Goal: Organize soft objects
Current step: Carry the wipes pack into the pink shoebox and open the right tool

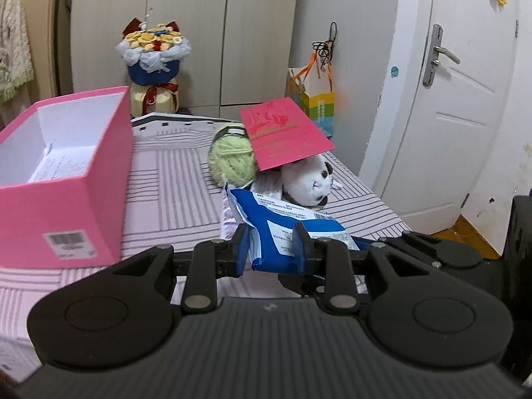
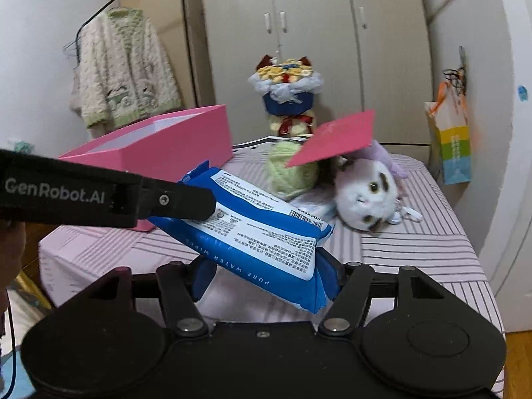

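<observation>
above the striped bed, both claws clamp a blue-and-white wipes pack (image 2: 266,232), crumpled, print-covered.

blue wipes pack (image 2: 262,229), pink box (image 1: 66,179)

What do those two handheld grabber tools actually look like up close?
Both are matte black plastic. Each gripper, left and right, has two round ribbed housings, hinged link bars with silver pivot pins, and blue-padded fingers. The left one's side carries white "GenRobot.AI" lettering, seen from the right wrist camera. A thin black cable hangs at that view's left edge.
</observation>
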`<state>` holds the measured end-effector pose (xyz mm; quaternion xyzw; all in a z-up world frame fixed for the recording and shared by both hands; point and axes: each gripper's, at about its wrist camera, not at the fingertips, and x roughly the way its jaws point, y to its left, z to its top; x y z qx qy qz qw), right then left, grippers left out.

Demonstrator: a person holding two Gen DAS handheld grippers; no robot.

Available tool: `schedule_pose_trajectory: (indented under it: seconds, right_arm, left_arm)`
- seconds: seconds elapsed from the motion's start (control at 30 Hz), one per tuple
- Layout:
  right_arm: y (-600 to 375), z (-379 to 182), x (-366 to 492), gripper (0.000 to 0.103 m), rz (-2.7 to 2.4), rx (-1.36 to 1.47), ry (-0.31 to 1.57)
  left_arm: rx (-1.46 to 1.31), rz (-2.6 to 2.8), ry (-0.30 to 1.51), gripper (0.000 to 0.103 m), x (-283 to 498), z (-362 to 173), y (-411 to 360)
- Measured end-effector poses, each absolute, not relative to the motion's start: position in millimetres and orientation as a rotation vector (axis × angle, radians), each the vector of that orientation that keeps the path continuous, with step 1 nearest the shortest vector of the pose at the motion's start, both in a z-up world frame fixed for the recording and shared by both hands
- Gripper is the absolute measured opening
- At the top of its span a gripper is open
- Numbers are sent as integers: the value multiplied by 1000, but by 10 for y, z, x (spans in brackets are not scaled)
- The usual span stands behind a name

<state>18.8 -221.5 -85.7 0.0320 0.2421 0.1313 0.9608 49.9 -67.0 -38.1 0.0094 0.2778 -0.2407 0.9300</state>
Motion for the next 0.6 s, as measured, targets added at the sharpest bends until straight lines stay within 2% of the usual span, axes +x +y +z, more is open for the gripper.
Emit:
schedule_pose_trajectory:
  seconds: [0.6]
  right_arm:
    - [-1125,-312,-68,70,525,-99,492]
  left_arm:
    - [25,-319,596,26,-37,156,463]
